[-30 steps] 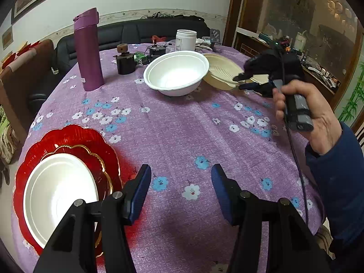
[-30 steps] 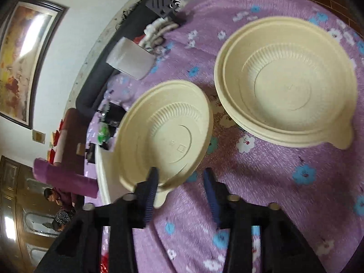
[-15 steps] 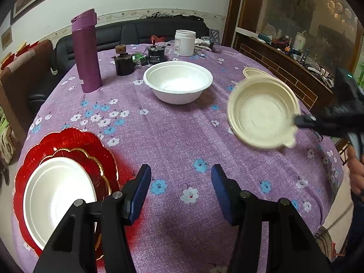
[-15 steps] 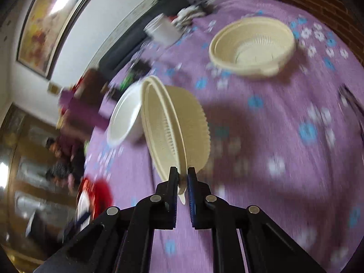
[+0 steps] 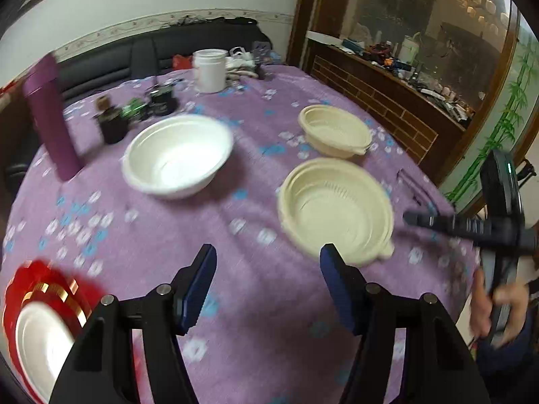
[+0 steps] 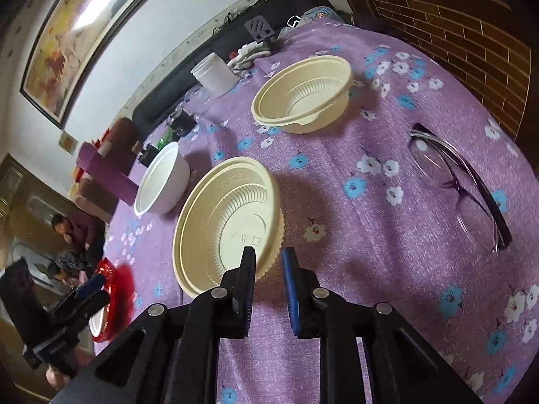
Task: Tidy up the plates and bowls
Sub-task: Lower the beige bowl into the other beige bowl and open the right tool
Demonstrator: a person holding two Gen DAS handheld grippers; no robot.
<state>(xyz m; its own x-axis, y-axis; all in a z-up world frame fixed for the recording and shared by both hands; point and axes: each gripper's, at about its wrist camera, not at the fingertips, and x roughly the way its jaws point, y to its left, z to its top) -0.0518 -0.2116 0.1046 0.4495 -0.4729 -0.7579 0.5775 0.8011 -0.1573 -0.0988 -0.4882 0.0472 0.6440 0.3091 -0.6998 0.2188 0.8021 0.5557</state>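
1. The cream bowl point(image 6: 225, 222) sits mouth-up on the purple flowered tablecloth point(image 6: 370, 235), directly ahead of the right gripper point(image 6: 267, 256). Its near rim reaches into the mouth of the jaws.
2. The right jaws stand narrowly apart. They have just been opening, and a gap shows between the rim and the right-hand pad, so nothing is gripped.
3. The bowl is thin moulded plastic, round, with a ribbed inner wall, a stepped rim and a small tab.
4. A second cream bowl point(image 6: 299, 94) of the same make lies further ahead and slightly right. A smooth white bowl point(image 6: 161, 181) lies ahead to the left.
5. The left gripper point(image 5: 267, 249) has medium-wide jaws, just opened further, with only cloth between them. A scalloped red plate point(image 5: 20, 282) holding a white plate point(image 5: 40, 346) lies to their left.
6. Half a second ago the cream bowl hung on edge, clamped in shut right jaws. Now it rests flat.
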